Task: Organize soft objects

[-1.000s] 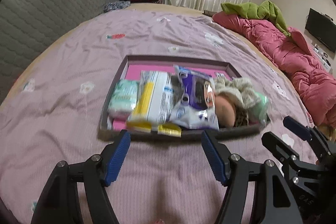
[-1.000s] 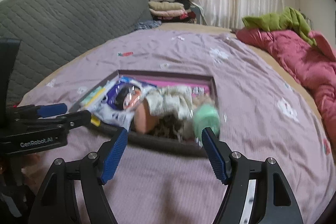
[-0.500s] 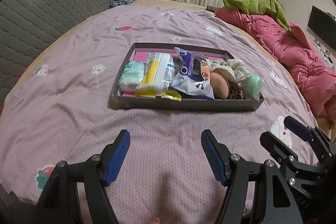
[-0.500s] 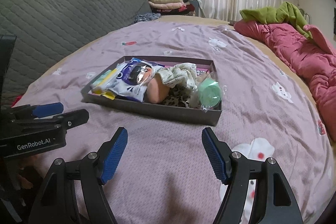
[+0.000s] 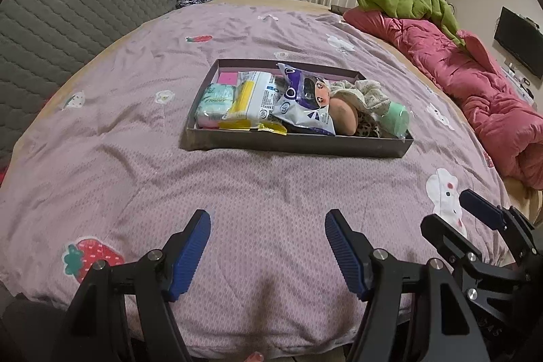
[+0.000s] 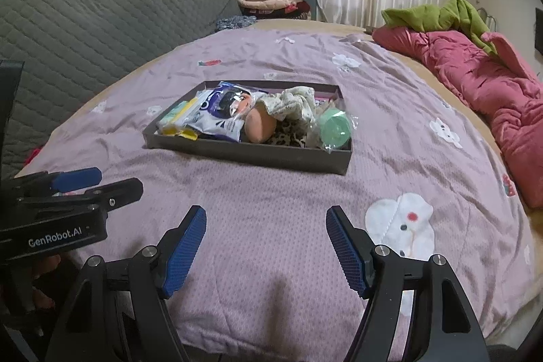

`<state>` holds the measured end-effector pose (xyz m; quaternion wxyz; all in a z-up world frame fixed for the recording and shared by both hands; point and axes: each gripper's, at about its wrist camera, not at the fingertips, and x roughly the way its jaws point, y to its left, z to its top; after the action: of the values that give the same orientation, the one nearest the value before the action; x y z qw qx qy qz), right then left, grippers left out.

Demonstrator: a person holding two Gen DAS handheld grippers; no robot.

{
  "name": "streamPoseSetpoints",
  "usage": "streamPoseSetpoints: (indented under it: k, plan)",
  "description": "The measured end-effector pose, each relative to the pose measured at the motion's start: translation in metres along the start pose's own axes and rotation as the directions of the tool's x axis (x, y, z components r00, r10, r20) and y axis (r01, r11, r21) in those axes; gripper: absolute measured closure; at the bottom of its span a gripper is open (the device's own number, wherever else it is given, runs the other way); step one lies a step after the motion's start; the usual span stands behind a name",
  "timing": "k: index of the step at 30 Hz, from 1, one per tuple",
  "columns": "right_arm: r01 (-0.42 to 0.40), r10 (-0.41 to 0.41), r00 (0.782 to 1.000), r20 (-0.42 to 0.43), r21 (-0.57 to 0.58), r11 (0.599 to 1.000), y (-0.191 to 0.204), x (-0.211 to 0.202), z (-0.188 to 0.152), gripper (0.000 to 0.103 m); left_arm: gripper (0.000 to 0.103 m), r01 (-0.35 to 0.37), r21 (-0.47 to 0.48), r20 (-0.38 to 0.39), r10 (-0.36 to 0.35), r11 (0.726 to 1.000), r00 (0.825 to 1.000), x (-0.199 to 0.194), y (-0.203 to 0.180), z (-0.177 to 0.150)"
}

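Lilac bedspread (image 5: pixel 142 165) under us — tray (image 5: pixel 292 143) lies well ahead, long side crosswise, left claw (image 5: pixel 268 251) and right claw (image 6: pixel 266 248) both wide, empty.

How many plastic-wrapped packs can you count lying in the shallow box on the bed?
3: a pale green pack at the box's left end, a white-and-yellow pack beside it, and a purple-and-white pack overlapping that one. Others may lie hidden underneath.

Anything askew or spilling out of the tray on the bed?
Nothing has spilled. The tray is heaped, though: the purple cartoon pouch lies tilted across the other packs, and the green cup in its clear wrapper pokes above the right-hand rim.
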<state>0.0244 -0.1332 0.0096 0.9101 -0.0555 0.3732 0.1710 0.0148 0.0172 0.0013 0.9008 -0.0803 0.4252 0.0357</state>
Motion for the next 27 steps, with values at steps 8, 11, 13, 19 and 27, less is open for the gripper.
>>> streamPoseSetpoints:
  k: [8, 11, 13, 19, 27]
  plan:
    - [-0.001, 0.001, 1.0, 0.005, -0.016, 1.0, 0.004, -0.009, -0.001, 0.029, 0.033, -0.013, -0.002, -0.018, 0.013, 1.0, 1.0, -0.005, 0.002, -0.007]
    - [-0.008, 0.008, 1.0, 0.006, -0.02, 1.0, 0.006, -0.01, -0.002, 0.029, 0.033, -0.013, 0.0, -0.024, 0.013, 1.0, 1.0, -0.007, 0.002, -0.01]
    - [-0.009, 0.009, 1.0, 0.006, -0.019, 1.0, 0.006, -0.011, -0.002, 0.029, 0.033, -0.011, 0.001, -0.028, 0.011, 1.0, 1.0, -0.008, 0.002, -0.012]
    - [-0.013, 0.013, 1.0, 0.015, -0.016, 1.0, 0.007, -0.014, -0.003, 0.029, 0.033, -0.014, 0.0, -0.035, 0.014, 1.0, 0.999, -0.011, 0.003, -0.015]
    - [-0.018, 0.018, 1.0, 0.019, -0.033, 0.999, 0.01, -0.016, -0.003, 0.029, 0.033, -0.024, 0.013, -0.034, 0.024, 1.0, 0.999, -0.011, 0.002, -0.017]
